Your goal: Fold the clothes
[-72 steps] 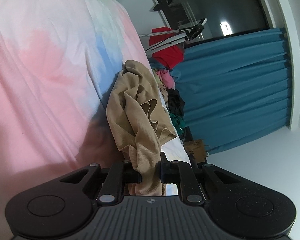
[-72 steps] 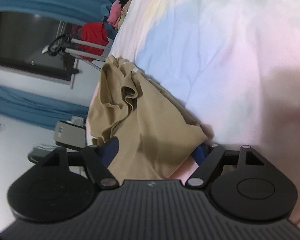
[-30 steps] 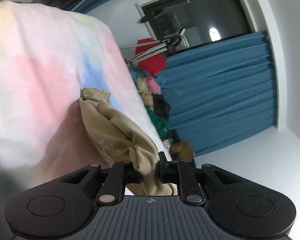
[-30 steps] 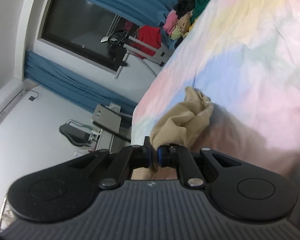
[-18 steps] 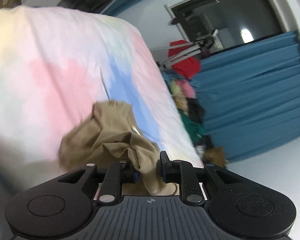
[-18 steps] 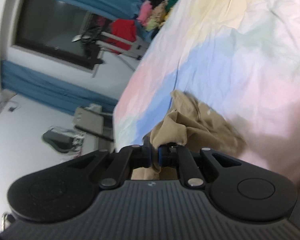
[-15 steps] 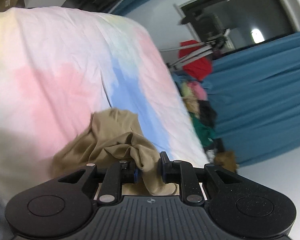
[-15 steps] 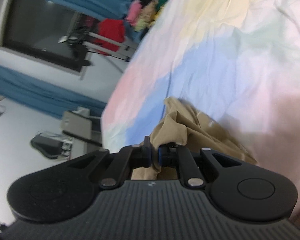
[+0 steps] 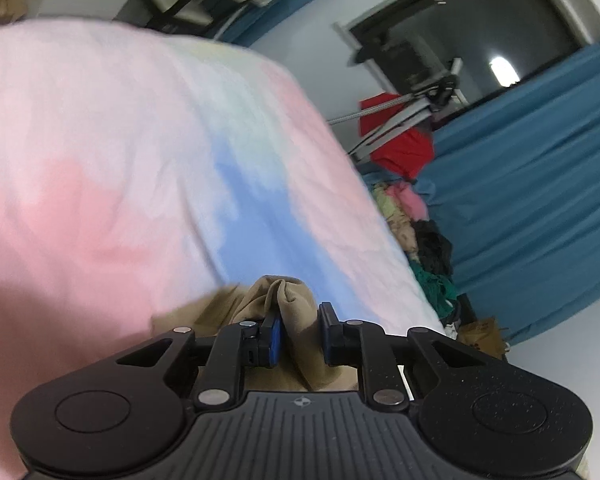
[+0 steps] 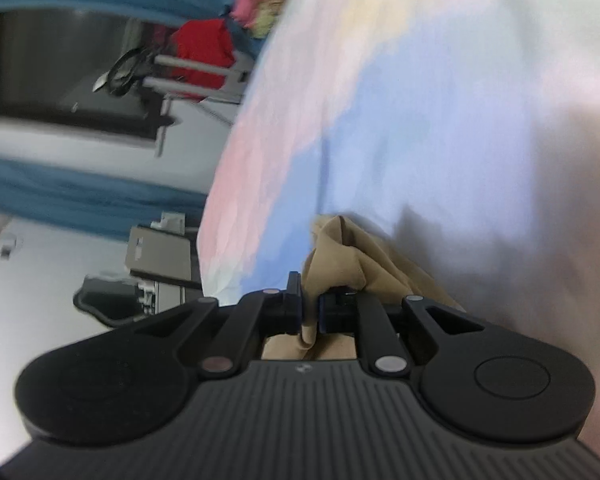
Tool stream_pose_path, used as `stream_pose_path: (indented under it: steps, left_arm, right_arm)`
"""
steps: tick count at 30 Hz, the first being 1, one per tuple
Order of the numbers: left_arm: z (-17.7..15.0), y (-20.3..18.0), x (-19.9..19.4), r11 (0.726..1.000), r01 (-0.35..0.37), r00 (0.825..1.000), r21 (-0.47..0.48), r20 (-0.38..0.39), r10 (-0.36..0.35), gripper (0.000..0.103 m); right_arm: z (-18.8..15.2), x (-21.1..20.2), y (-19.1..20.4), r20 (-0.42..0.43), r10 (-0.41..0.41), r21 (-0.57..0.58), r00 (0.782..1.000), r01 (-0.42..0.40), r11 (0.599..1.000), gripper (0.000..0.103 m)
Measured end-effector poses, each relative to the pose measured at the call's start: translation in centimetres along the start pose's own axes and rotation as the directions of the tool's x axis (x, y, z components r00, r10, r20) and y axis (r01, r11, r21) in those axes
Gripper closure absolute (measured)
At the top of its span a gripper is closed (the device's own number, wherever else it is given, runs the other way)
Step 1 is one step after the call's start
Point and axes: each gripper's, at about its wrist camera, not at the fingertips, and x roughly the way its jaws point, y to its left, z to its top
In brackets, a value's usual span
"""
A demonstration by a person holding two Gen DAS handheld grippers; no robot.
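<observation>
Gripping bunched tan garment (image 9: 296, 312), no clear long axis, pastel bedsheet (image 9: 140, 168)

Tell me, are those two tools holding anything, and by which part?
Both grip the tan garment: left tool and right tool each pinch a bunched fold; which part cannot be told.

Tan garment (image 9: 296, 312): soft matt cloth, fine ribbed knit, bunched in folds. Bedsheet (image 9: 140, 168): matt cotton-like cloth, lightly creased, pastel patches of pink, blue, yellow, white. Left gripper (image 9: 299, 334): black plastic, matt, finely speckled; ribbed grooves on body; small dull metal pins at linkages; blue pad on one finger. Right gripper (image 10: 309, 312): same matt black plastic, ribbed body, metal pins. Curtain (image 9: 540, 200): blue matt cloth, pleated. Window pane (image 9: 460, 36): dark, glossy glass. Red garment (image 9: 400, 148): matt cloth.
</observation>
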Motion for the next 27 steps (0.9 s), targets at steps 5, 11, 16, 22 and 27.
stream_pose_path:
  steps: [5, 11, 16, 22, 27]
  left_arm:
    - [0.5, -0.3, 2.7, 0.996, -0.031, 0.999, 0.079, -0.040, 0.034, 0.082]
    - [0.8, -0.9, 4.2, 0.994, -0.006, 0.993, 0.111, -0.113, 0.019, 0.035]
    - [-0.3, -3.3, 1.9, 0.959, 0.029, 0.997, 0.283, -0.079, -0.007, 0.014]
    - [-2.5, -5.0, 1.2, 0.868, -0.008, 0.994, 0.496, -0.091, 0.062, 0.012]
    - [-5.2, -5.7, 2.3, 0.736, -0.065, 0.986, 0.674, -0.068, 0.150, 0.014]
  right_arm:
    - [1.0, 2.5, 0.4, -0.014, -0.020, -0.095, 1.000, 0.019, 0.995, 0.089]
    - [0.5, 2.5, 0.5, -0.038, 0.099, -0.117, 0.994, -0.103, 0.988, 0.016]
    - [-0.9, -0.2, 3.5, -0.014, 0.166, -0.285, 0.986, -0.163, 0.945, 0.016]
    - [-3.6, -1.9, 6.4, 0.015, 0.032, -0.589, 0.999, -0.017, 0.808, 0.054]
    - [-4.8, 1.5, 5.8, 0.039, -0.143, -0.695, 0.989, 0.130, 0.707, 0.063]
